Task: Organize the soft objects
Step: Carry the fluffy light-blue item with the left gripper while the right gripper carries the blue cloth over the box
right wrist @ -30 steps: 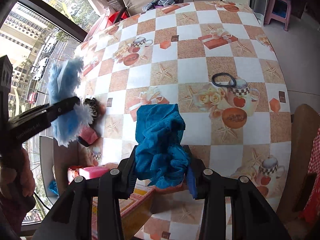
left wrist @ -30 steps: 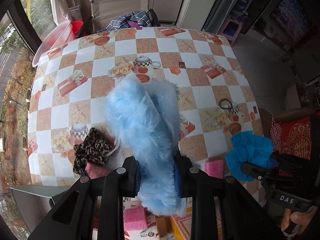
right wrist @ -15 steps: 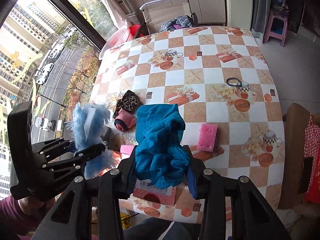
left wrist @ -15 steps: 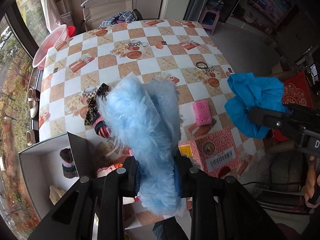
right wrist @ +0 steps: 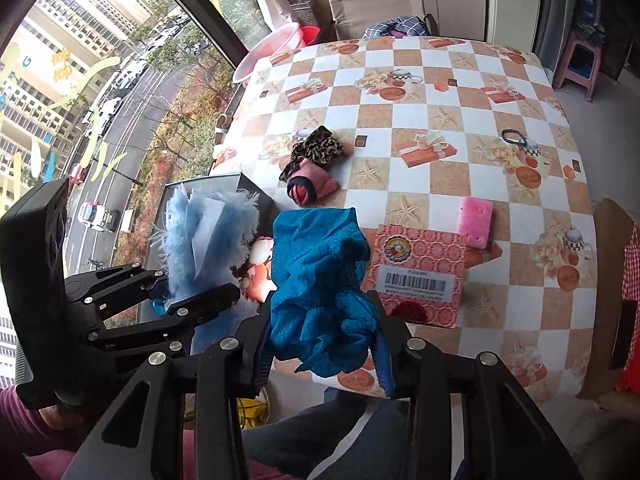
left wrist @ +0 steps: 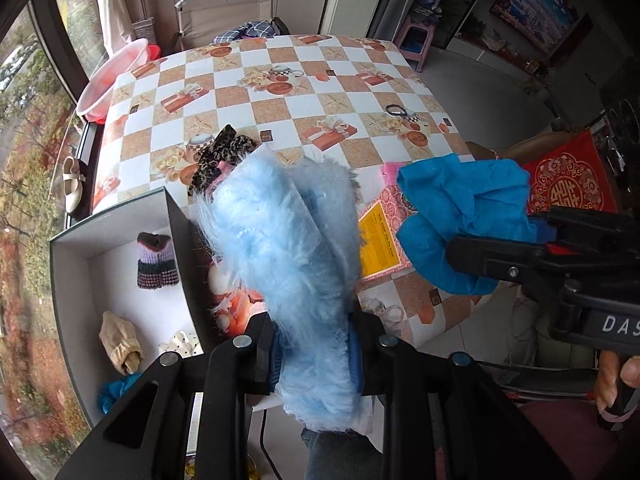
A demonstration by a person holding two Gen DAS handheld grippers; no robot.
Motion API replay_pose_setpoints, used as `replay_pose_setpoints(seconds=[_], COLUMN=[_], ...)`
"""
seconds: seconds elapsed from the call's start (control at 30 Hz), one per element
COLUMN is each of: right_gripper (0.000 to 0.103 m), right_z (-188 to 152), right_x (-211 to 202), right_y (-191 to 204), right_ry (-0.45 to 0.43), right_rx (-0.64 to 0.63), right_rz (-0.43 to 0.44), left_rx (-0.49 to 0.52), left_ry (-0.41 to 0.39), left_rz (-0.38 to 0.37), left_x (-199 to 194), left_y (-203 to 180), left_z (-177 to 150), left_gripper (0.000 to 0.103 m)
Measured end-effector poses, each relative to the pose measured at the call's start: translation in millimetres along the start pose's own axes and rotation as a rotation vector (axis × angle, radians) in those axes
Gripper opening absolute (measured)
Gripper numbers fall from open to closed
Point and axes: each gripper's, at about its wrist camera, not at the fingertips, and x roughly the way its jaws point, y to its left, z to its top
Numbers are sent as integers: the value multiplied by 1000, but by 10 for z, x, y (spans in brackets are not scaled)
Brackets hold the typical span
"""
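Two held cloths hide the pink box beside a grey bin.

A checkered orange-and-white vinyl tablecloth printed with teapots and starfish filled the middle of the frame. A translucent pink plastic basin sat at the upper left, with a beige folding chair at the top centre. A pink plastic stool stood at the upper right. A red embroidered cushion lay at the right edge.
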Motion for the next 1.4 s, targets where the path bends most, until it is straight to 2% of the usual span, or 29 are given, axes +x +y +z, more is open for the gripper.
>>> replay_pose_setpoints(seconds=[0.4, 0.67, 0.9, 1.4], right_gripper=[43, 43, 43, 43], right_z=[-73, -120, -144, -132], right_x=[283, 499, 613, 613], right_y=[709, 1168, 1444, 1512], right_ry=[67, 111, 141, 134], right_rx=[-191, -316, -402, -416], right_rz=[35, 68, 75, 59], left_rx=[-180, -284, -367, -357], left_ry=[-59, -101, -112, -139], left_rz=[64, 137, 161, 152], left_x=[-275, -458, -526, -578], left_y=[501, 831, 1053, 1089], left_z=[-406, -692, -880, -850], left_gripper=[28, 28, 28, 28])
